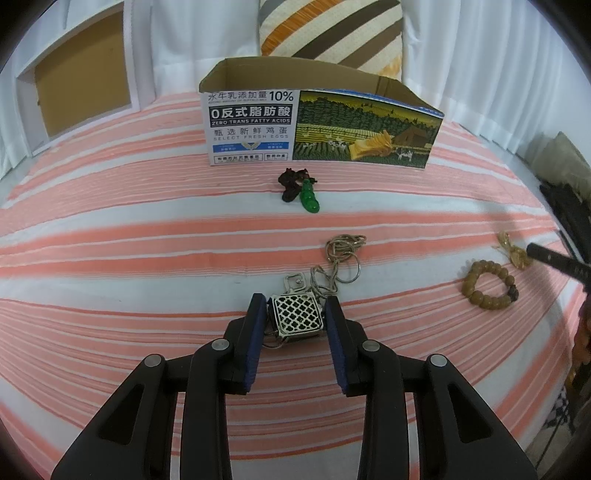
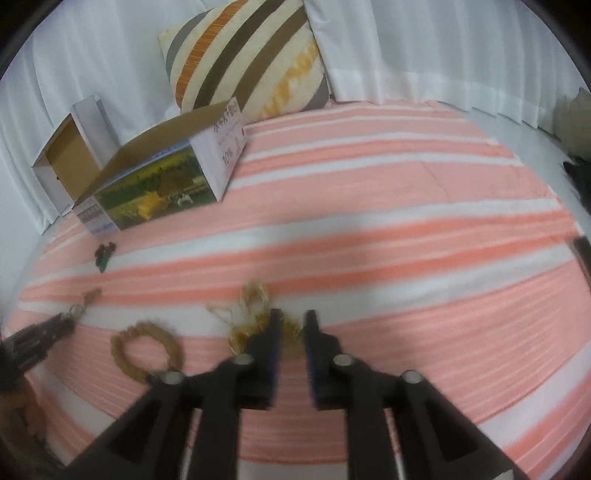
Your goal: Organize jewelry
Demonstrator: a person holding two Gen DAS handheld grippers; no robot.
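Note:
In the left wrist view my left gripper (image 1: pixel 295 312) is open, its fingers on either side of a silver lattice pendant (image 1: pixel 296 315) whose cord (image 1: pixel 341 254) lies on the striped cloth. A green pendant with dark cord (image 1: pixel 304 190) lies in front of the open printed carton (image 1: pixel 321 125). A tan bead bracelet (image 1: pixel 489 286) and a yellow knotted piece (image 1: pixel 513 251) lie at the right. In the blurred right wrist view my right gripper (image 2: pixel 291 325) stands narrowly open around the yellow knotted piece (image 2: pixel 255 317); the bracelet (image 2: pixel 146 350) lies to its left.
A striped pillow (image 1: pixel 332 29) leans on white curtains behind the carton. A white box with a brown inside (image 1: pixel 81 81) stands at the back left. Dark objects (image 1: pixel 565 199) sit at the right edge of the cloth.

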